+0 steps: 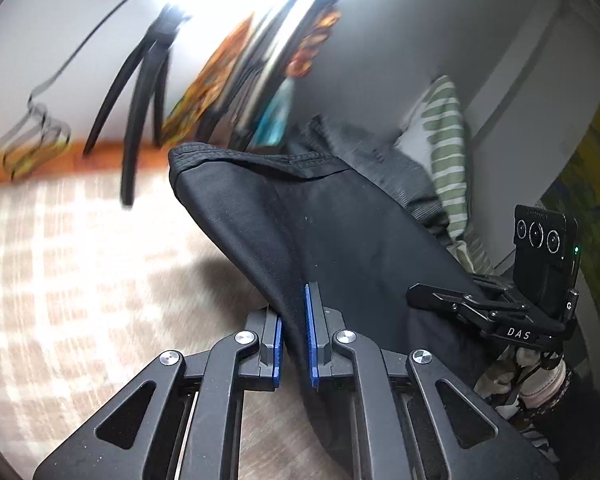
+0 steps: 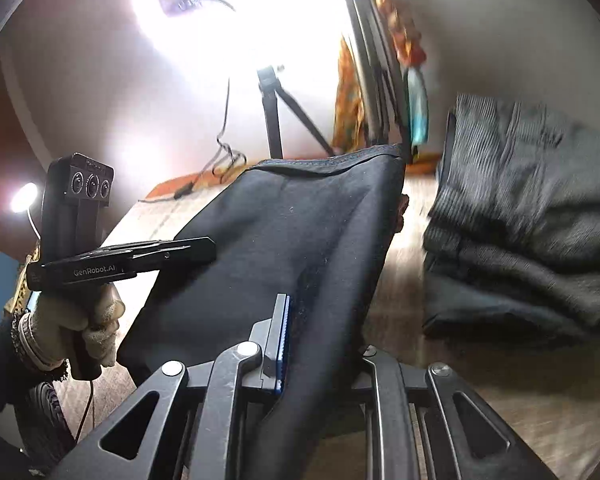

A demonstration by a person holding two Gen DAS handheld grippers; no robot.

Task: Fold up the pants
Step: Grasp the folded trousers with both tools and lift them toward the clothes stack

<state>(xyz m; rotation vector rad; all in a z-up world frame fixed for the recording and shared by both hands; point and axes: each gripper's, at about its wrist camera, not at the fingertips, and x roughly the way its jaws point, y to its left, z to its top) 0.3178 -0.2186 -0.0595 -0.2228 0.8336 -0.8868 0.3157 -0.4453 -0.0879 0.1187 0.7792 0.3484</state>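
Black pants (image 1: 312,236) are held up off the surface, stretched between both grippers. My left gripper (image 1: 295,340) is shut on one edge of the black pants, the cloth pinched between its blue pads (image 1: 309,332). It also shows in the right wrist view (image 2: 204,250) at the left, clamped on the pants' side edge. My right gripper (image 2: 300,344) is shut on the black pants (image 2: 284,240); the cloth drapes over and hides its right finger. It shows in the left wrist view (image 1: 424,294) at the right. The pants' far hem (image 2: 332,162) hangs ahead.
A checked cloth (image 1: 60,248) covers the surface below. A stack of folded dark grey ribbed garments (image 2: 528,216) lies at the right. A striped green and white pillow (image 1: 448,152) leans on the wall. Tripod legs (image 2: 274,116), a cable and hanging patterned fabric (image 1: 208,80) stand behind.
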